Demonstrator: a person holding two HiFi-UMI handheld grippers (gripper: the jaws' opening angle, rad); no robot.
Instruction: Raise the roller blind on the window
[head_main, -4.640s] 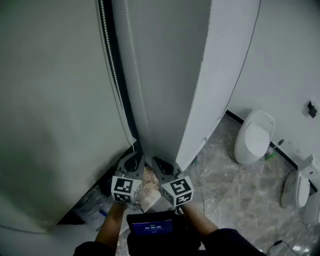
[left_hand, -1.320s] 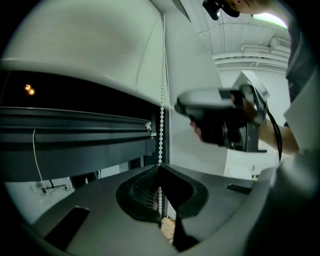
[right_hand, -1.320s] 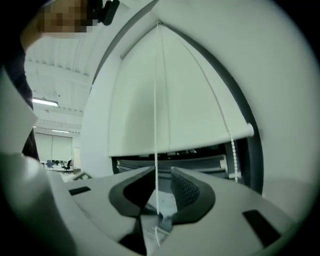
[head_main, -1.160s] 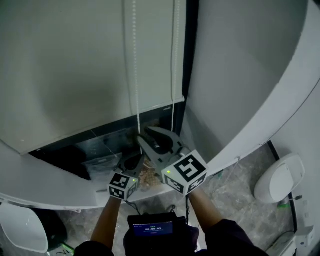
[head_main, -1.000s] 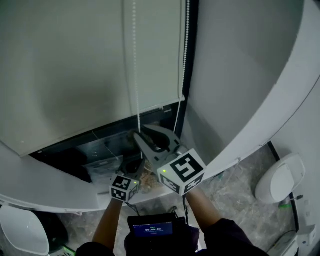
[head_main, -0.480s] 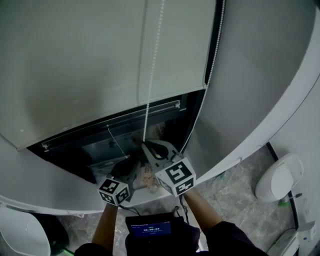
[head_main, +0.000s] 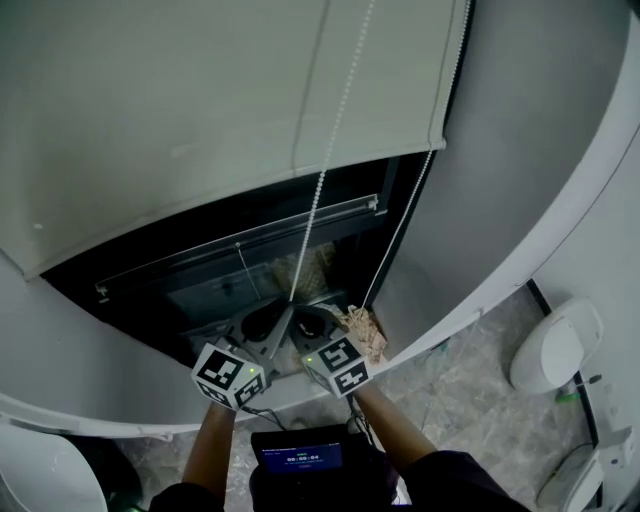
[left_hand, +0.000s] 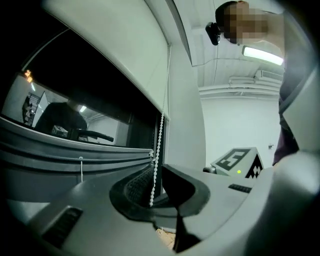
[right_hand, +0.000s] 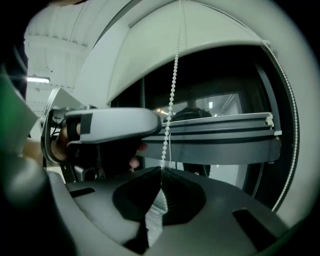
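Observation:
The grey-beige roller blind hangs part-raised over the dark window. Its white bead chain drops to both grippers; the second strand runs by the frame. My right gripper has just been closing and is shut on the chain, low near the sill. In the right gripper view, my left gripper sits just above it on the same strand. In its own view the left gripper is open, the bead chain hanging loose between the pads.
A grey pillar flanks the window on the right. The white sill curves below, with crumpled brown paper on it. A white urinal stands on the marble floor at right. A small lit screen sits at the person's chest.
The right gripper closed on the chain and came down with it. The blind's bottom edge rose, baring more dark glass. The left gripper moved up beside the right one.

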